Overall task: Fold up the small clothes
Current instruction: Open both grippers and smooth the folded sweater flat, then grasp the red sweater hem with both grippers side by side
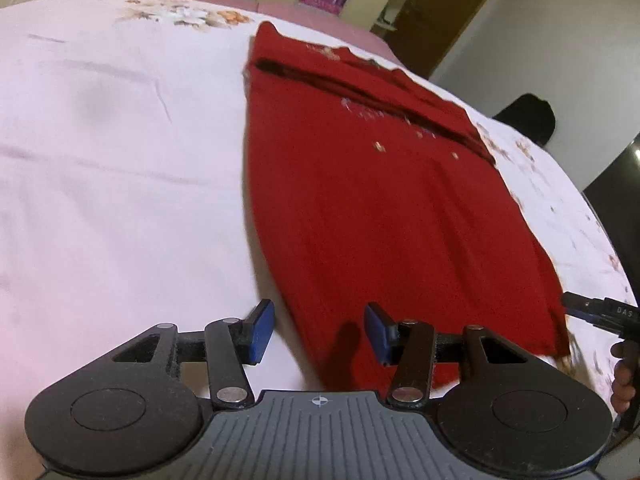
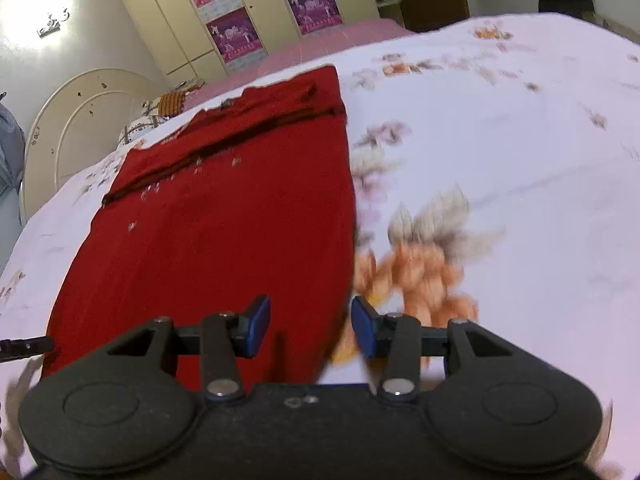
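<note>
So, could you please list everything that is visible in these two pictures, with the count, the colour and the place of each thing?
garment: one, red, flat on the bedsheet, far part folded over
bedsheet: one, white with orange flowers, covers the bed
pillow: one, patterned, at the head of the bed
headboard: one, cream, behind the pillow
wardrobe: one, cream with purple panels, at the far wall
left gripper: one, black with blue pads, open at the garment's near left corner
right gripper: one, black with blue pads, open at the near right corner

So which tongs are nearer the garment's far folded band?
Neither clearly. Left tongs straddle the red garment's near left edge; right tongs straddle its near right edge. Both open, far from the band.
</note>
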`<state>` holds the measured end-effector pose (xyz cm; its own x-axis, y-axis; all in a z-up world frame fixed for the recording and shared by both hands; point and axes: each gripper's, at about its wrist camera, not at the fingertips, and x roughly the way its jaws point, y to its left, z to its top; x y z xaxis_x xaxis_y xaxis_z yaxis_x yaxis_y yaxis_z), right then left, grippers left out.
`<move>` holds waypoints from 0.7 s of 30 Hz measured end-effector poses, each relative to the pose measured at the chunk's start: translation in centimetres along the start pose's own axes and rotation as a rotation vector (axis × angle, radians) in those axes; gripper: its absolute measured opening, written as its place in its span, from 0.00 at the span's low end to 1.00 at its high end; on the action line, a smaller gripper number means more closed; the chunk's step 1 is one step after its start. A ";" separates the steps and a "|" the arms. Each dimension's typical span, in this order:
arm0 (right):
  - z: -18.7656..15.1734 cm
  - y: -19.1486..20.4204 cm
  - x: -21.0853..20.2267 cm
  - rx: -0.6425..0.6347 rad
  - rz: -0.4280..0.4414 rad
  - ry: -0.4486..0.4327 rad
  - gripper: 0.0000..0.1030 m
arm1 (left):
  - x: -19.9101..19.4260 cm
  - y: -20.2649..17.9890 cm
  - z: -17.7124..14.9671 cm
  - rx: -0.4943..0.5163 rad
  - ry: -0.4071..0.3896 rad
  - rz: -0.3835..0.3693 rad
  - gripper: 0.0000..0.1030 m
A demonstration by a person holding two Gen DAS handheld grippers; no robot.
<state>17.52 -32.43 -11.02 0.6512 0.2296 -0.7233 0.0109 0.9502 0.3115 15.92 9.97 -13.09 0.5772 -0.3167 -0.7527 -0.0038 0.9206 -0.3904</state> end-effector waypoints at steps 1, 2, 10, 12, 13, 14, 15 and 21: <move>-0.5 -0.2 -0.2 0.015 0.004 0.008 0.42 | 0.0 -0.2 -0.3 -0.002 0.006 -0.001 0.48; -0.9 -0.4 -0.4 0.032 0.009 0.015 0.42 | 0.0 -0.4 -0.6 -0.005 0.011 -0.004 0.48; -2.9 -2.4 -0.5 0.232 0.136 0.044 0.42 | 0.1 -0.9 -1.3 -0.063 0.025 -0.032 0.36; -2.9 -2.9 -0.2 0.292 0.177 0.044 0.41 | 0.2 -0.8 -1.4 -0.075 0.022 -0.037 0.36; -2.8 -3.0 0.0 0.303 0.193 0.046 0.40 | 0.3 -0.8 -1.4 -0.073 0.021 -0.038 0.36; -2.7 -3.0 0.2 0.313 0.205 0.049 0.39 | 0.3 -0.8 -1.4 -0.067 0.022 -0.038 0.36; -2.6 -3.0 0.4 0.317 0.217 0.055 0.39 | 0.3 -0.8 -1.4 -0.061 0.023 -0.039 0.36; -2.6 -2.2 1.3 0.315 0.274 0.088 0.37 | 0.5 -0.6 -1.3 -0.057 0.023 -0.061 0.36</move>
<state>16.42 -33.63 -14.25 0.5955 0.4949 -0.6328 0.0865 0.7436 0.6630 15.15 9.00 -13.88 0.5589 -0.3777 -0.7382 -0.0158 0.8852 -0.4649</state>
